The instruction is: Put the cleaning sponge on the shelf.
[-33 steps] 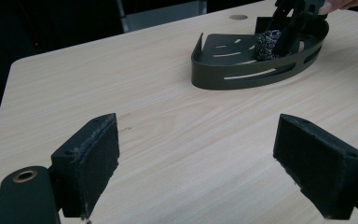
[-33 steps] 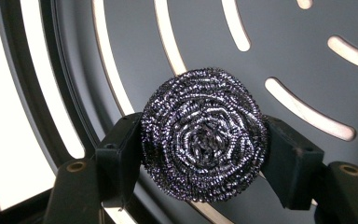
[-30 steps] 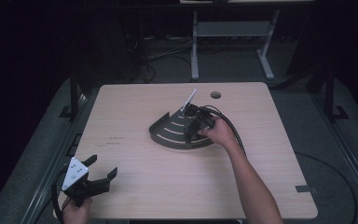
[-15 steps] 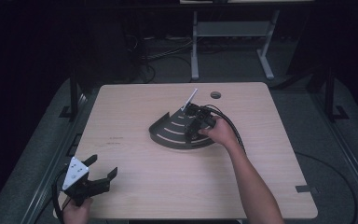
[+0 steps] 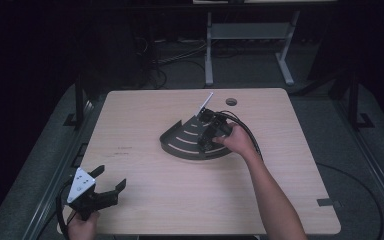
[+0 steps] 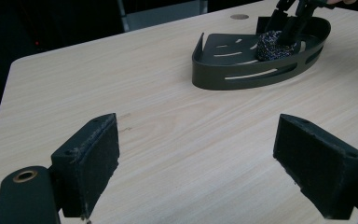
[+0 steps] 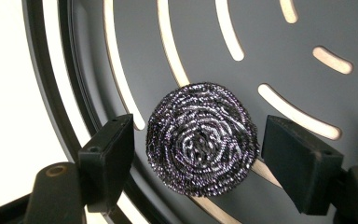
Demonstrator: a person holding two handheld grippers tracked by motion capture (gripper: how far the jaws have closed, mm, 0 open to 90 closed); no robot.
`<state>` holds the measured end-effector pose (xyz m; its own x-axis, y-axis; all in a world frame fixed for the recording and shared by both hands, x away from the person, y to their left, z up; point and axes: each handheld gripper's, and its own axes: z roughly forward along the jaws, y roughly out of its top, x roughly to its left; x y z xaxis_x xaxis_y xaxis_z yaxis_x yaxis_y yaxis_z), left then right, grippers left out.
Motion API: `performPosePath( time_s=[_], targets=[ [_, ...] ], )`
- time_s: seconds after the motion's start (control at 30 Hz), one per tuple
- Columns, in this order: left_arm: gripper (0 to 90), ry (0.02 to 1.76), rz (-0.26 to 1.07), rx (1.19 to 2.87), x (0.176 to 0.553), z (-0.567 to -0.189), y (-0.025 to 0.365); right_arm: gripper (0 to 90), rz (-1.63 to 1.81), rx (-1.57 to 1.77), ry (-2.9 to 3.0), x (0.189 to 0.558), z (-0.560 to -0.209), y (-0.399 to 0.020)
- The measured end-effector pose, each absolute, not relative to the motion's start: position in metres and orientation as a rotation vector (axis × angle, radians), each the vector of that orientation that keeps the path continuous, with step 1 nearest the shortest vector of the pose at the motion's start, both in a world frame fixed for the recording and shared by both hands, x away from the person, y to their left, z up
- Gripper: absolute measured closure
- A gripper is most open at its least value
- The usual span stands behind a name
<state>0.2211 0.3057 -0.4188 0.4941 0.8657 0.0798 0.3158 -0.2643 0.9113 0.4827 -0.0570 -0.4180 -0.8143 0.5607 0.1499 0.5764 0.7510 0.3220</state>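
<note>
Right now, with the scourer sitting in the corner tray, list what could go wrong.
1. The right hand-held gripper has just been opening; its pads stand close beside the steel scourer, so lifting away could snag its wire and drag it out.
2. The scourer lies near the dark tray's curved rim and could roll against it.
3. The trailing cable runs beside the tray and might nudge it.
</note>
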Motion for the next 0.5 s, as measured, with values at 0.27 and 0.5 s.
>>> performPosePath(
  time_s=[0.27,0.5],
  targets=[
    [13.8,0.996,0.748,1.812,0.22,-0.419,0.306,22.2,-0.591,-0.945,-2.895,0.48,-0.411,-0.061],
    [13.7,0.99,0.747,1.816,0.221,-0.419,0.305,22.0,-0.616,-0.926,-2.898,0.476,-0.402,-0.065]
  ],
)
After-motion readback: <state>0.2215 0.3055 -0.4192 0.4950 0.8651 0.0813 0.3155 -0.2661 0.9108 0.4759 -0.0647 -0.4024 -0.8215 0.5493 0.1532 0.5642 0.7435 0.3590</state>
